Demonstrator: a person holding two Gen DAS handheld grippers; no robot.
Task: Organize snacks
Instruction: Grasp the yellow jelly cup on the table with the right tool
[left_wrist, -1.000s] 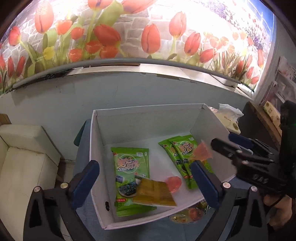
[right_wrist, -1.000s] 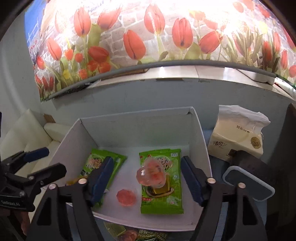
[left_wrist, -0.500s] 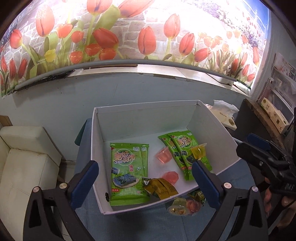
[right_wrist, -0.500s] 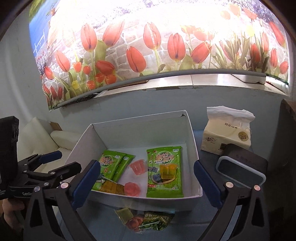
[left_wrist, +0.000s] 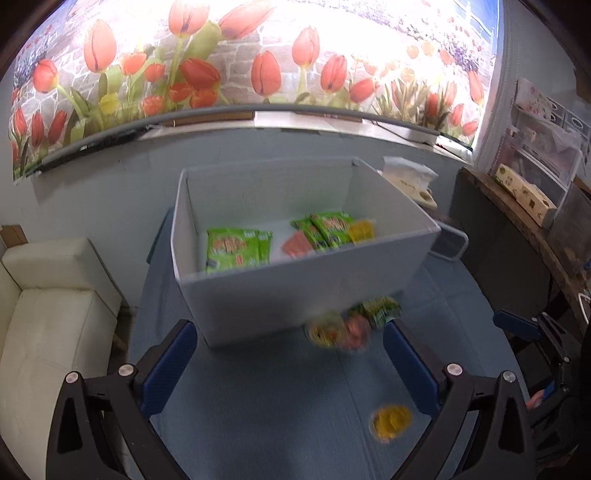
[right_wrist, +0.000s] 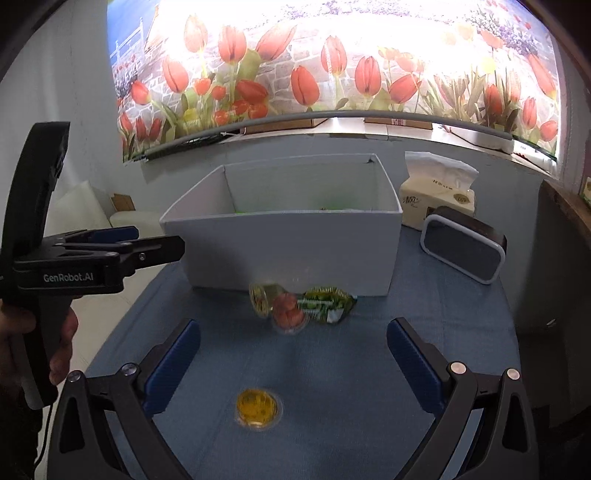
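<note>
White cardboard forms the box (left_wrist: 295, 295) that stands on the blue table (right_wrist: 332, 369), and part of the snacks is already placed inside it: green packets (left_wrist: 232, 249) are seen lying flat on its floor in the left wrist view, with an orange jelly cup (left_wrist: 295, 243) between them and a yellow one (left_wrist: 362, 230) near the right wall. The task is judged to be about half done, because several snacks are still left outside. A small heap is seen touching the front wall of the box: a green bag (right_wrist: 325, 304), a red jelly cup (right_wrist: 290, 314) and a yellowish cup (right_wrist: 260, 299) lying on its side. One yellow jelly cup (right_wrist: 257, 406) stands alone on the table, well apart from the heap and nearer to the cameras. The left gripper (left_wrist: 291, 365) is held with its jaws wide apart and nothing between them; the same is true for the right gripper (right_wrist: 293, 365), whose jaws are also spread and empty above the table. The lone yellow cup lies between the right fingers, so it is probably the next thing to be taken. A tissue pack (right_wrist: 436, 199) and a dark speaker (right_wrist: 463, 249) stand beside the box and are not part of the task, as it seems.
</note>
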